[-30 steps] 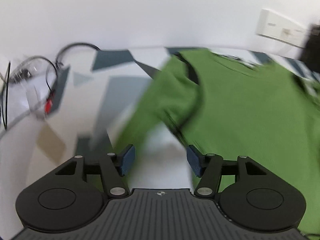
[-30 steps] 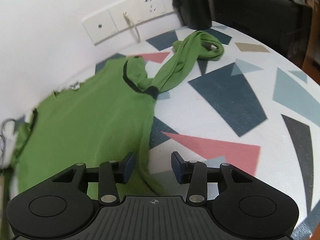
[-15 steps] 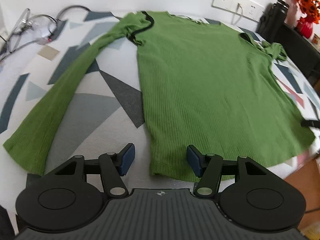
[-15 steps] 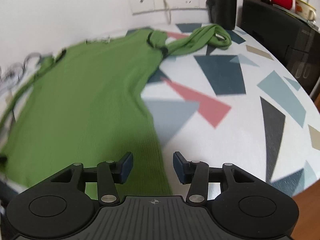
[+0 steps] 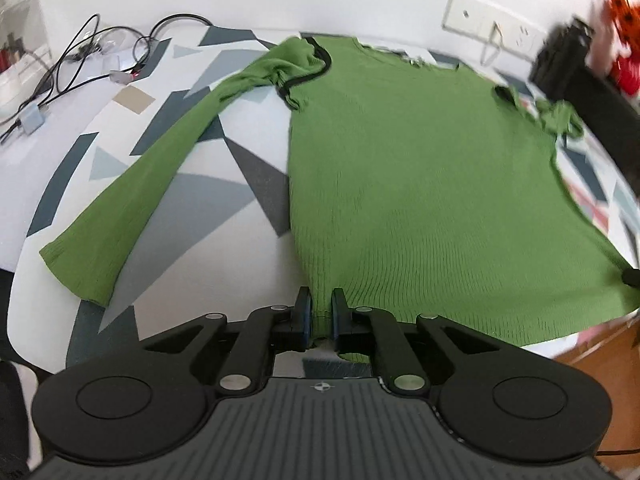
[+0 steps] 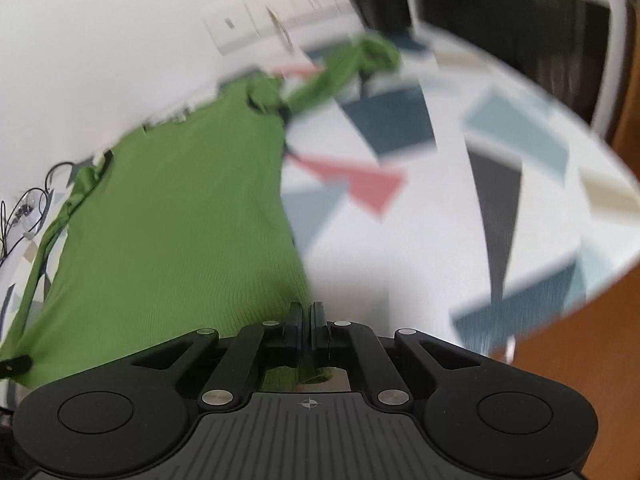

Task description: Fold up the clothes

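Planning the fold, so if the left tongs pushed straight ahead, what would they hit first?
The left tongs are shut on the green sweater at its hem; straight ahead lies only its flat body, probably up to the neckline.

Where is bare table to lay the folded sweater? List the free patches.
Free: the patterned table right of the green sweater, up to its bunched sleeve. A smaller patch lies between the spread sleeve and body. Crowded: the cables corner.
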The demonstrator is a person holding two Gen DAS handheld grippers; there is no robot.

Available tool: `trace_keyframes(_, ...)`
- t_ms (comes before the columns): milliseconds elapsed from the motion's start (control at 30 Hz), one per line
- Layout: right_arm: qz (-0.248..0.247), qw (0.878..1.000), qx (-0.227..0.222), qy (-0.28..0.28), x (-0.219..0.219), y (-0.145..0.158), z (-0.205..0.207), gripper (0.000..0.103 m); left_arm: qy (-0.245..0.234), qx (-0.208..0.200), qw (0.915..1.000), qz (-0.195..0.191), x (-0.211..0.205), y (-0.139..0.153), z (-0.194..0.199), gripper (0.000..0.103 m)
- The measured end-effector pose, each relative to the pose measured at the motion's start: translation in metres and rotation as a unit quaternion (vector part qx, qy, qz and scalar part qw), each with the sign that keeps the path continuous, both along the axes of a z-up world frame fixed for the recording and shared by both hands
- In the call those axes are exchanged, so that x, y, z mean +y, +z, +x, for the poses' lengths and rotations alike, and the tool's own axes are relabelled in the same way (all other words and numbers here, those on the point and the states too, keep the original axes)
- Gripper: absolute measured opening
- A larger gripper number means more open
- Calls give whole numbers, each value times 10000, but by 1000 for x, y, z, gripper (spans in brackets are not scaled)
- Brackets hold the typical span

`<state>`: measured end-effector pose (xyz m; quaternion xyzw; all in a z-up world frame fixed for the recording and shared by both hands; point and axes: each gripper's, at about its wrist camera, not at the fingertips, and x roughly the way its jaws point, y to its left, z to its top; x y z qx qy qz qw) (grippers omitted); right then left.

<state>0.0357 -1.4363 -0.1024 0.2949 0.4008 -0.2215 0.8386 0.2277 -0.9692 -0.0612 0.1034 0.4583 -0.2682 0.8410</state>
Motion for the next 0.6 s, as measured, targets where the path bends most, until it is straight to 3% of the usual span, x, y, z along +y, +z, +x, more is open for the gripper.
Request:
trace_keyframes(100, 231, 9992, 291, -155, 1, -13, -5, 11, 6, 54, 9997, 220, -6, -10, -4, 19)
trace_keyframes(133, 254, 9988, 357, -206, 1, -12, -5, 15, 32, 16, 9996, 262, -8, -9, -6, 30)
trace_keyframes(167, 251, 9985, 407, -257, 0, -8, -5, 26, -1, 3, 9997, 244, -8, -5, -6, 34)
trace_keyframes(200, 196, 9984, 426, -302, -1, -2, -3, 31, -50, -3, 9998, 209, -9, 0, -6, 36)
trace_keyframes(367, 119, 9987, -154, -474, -25, 40, 17, 31, -363, -169, 9988, -275, -21, 34, 13, 38)
trace_keyframes(600, 184, 9926, -683, -984, -88, 71, 92, 31, -586, -501, 9957, -508, -70, 49, 81, 62)
